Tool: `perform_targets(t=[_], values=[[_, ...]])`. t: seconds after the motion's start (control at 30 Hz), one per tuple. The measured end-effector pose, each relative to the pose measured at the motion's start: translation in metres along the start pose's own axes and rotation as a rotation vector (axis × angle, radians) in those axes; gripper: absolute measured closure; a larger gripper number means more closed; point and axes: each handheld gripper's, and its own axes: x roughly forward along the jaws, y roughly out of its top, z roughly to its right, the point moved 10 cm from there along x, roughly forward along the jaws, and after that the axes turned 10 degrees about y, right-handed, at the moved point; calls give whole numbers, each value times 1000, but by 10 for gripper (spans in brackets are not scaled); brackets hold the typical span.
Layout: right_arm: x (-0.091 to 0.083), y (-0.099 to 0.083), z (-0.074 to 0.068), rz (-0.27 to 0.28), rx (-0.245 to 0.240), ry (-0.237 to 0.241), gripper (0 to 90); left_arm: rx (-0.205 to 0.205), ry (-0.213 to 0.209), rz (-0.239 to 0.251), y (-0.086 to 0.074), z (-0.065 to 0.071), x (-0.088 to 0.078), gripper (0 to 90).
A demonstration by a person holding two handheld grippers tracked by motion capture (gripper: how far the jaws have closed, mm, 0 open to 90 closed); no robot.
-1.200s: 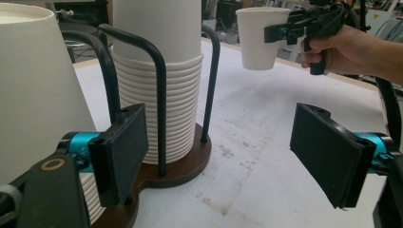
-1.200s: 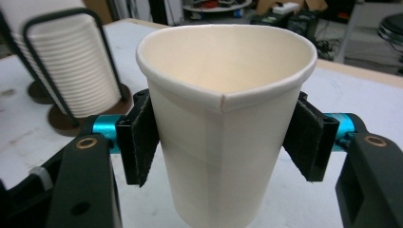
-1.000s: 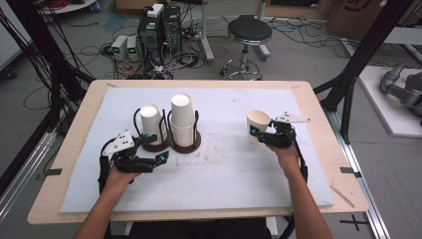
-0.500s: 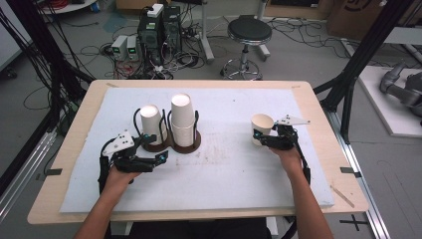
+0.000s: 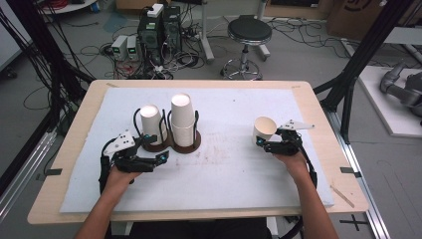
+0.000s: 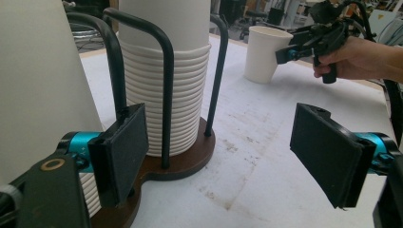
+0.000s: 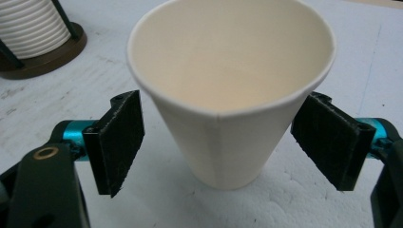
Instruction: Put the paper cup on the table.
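A single white paper cup (image 5: 263,128) (image 7: 228,109) stands upright, mouth up, on the white mat. My right gripper (image 5: 264,141) (image 7: 223,147) straddles its lower half, open. Its jaws have just been opening, and both black pads (image 7: 119,142) stand clear of the cup's wall. At the left a brown cup holder (image 5: 171,145) (image 6: 185,159) with black wire posts carries two stacks of upturned white cups (image 5: 182,118) (image 6: 164,90). My left gripper (image 5: 158,154) (image 6: 228,156) rests open in front of the holder, nothing between its pads; one pad (image 6: 126,152) sits near a post.
The white mat (image 5: 224,174) covers most of the wooden table (image 5: 318,109). A black frame post (image 5: 348,89) rises at the right edge. Beyond the far edge stand a stool (image 5: 245,35), computer boxes and cables on the floor.
The single cup has come slightly down and to the right, from tilted in the right gripper to standing upright on the mat. The right jaws have spread off it. The left gripper has stayed put.
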Motion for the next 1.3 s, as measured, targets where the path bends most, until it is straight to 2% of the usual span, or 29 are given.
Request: perform_targets(t=[0.07,0.27,0.57,0.73,0.93,1.07,1.3], values=[[-3,-3,-1,-3,-15,8,190,-2,1,0,0,0,0,204],[-16,-9,-3,5,-7,23,191,0,-5,-5,-1,1,1,204],[-39,-15,-14,19,-42,20,191,-18,-6,5,1,0,2,203],[-48,-17,-19,31,-40,23,191,-25,-11,11,3,0,2,203],[-59,-14,-33,77,-36,42,191,-34,-15,27,7,0,3,203],[-65,-14,-44,91,-67,44,191,-39,-24,31,8,3,5,203],[-70,-11,-54,116,-79,60,191,-38,-28,40,10,7,5,203]])
